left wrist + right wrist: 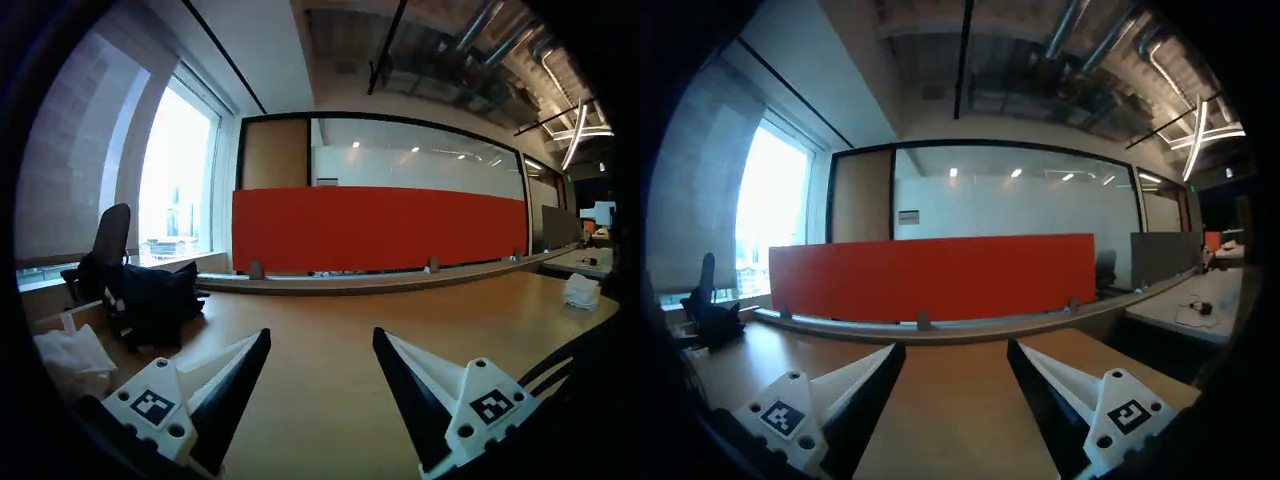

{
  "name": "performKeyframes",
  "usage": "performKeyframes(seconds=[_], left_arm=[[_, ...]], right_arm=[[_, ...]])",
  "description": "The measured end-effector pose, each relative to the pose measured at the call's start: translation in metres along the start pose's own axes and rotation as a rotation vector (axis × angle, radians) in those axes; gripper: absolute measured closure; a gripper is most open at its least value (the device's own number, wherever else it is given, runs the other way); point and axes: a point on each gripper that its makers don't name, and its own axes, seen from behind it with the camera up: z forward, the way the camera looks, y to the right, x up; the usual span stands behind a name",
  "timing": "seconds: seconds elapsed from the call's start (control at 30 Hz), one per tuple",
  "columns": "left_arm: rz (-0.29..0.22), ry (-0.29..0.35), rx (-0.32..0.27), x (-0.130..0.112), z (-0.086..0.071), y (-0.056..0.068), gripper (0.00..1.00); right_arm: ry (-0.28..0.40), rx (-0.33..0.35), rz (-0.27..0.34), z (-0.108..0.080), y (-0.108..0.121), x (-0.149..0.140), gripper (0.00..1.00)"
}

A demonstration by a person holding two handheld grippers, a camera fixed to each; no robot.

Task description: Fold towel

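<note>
In the left gripper view, the left gripper is held low and roughly level over a light brown wooden tabletop, pointing across it. Its two white fingers with black inner faces are spread wide, with bare wood between them and nothing pinched. Just outside its left finger, at the near edge of the table, lies a crumpled white towel, apart from the finger. Beyond the towel a soft black bag is slumped on the table, with a black office chair behind it. Off to the right, well apart from the gripper, a small folded stack of white cloth sits near the table's far corner. At the back of the table stands a long red divider panel, with a bright tall window to its left.

In the right gripper view, the right gripper is posed the same way, level and low over the wooden tabletop and aimed at the red divider panel. Its fingers also stand wide apart and hold nothing. A dark shape that I cannot make out sits far left by the window, and a pale grey desk with a cable on it lies farther off to the right.
</note>
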Motion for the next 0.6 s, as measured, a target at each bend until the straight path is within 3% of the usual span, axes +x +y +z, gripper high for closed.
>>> performKeyframes(seconds=[0.37,0.6], left_arm=[[0.0,0.0,0.0,-0.001,-0.001,-0.001,0.06],[0.0,0.001,0.001,-0.002,-0.001,-0.001,0.06]], right_arm=[[-0.026,0.019,0.033,0.002,-0.001,-0.052,0.02],[-0.04,0.023,0.021,0.003,0.002,-0.076,0.02]])
